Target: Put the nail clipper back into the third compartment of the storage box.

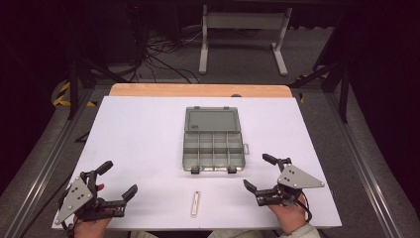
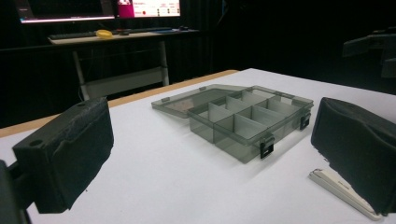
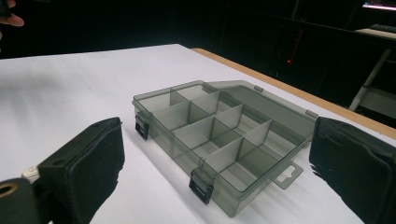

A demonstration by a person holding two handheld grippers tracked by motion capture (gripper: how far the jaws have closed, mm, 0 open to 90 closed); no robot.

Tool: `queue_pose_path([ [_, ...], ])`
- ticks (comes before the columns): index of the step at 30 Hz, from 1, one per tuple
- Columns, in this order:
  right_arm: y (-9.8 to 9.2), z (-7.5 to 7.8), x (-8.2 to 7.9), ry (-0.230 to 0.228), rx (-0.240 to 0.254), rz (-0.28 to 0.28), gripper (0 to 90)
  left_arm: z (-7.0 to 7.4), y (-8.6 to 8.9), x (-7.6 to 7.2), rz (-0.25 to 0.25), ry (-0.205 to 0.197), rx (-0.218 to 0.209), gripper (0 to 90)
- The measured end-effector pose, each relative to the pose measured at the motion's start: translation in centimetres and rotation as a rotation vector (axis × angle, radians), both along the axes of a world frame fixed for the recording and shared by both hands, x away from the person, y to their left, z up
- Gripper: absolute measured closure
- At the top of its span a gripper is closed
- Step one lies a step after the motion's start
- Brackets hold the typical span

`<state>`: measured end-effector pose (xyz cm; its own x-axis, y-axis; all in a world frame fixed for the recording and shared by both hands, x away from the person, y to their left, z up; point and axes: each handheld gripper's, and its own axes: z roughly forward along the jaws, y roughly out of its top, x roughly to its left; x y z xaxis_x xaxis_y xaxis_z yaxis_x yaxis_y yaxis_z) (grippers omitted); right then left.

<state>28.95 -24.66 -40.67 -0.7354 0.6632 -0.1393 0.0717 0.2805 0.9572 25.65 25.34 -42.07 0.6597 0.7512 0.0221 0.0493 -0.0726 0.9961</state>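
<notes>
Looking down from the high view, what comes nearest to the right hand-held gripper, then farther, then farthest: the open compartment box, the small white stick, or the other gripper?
From the right hand-held gripper:
1. Small white stick, beside it at the table's near edge.
2. Compartment box, table centre, nearly as close.
3. Left hand-held gripper, opposite side.

box [image 1: 214, 146]: centre of table [image 1: 138, 134], lid behind | strip [image 1: 196, 204]: before box | left gripper [image 1: 119, 179], right gripper [image 1: 257, 172]: flanking strip

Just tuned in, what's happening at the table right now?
A person holds the left hand-held gripper and the right hand-held gripper, both open and holding nothing, at the near edge of the white table. Between them lies a small white bar. Farther back, the grey compartment box sits with its lid laid open, its compartments empty.
</notes>
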Motion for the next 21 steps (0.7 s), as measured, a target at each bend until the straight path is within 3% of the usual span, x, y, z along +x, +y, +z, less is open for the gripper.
queue_pose_path([
  [21,1.2,0.3,0.4,0.015,-0.008,0.031,4.0,0.2,0.2,-0.1,0.001,-0.004,-0.004,0.2],
])
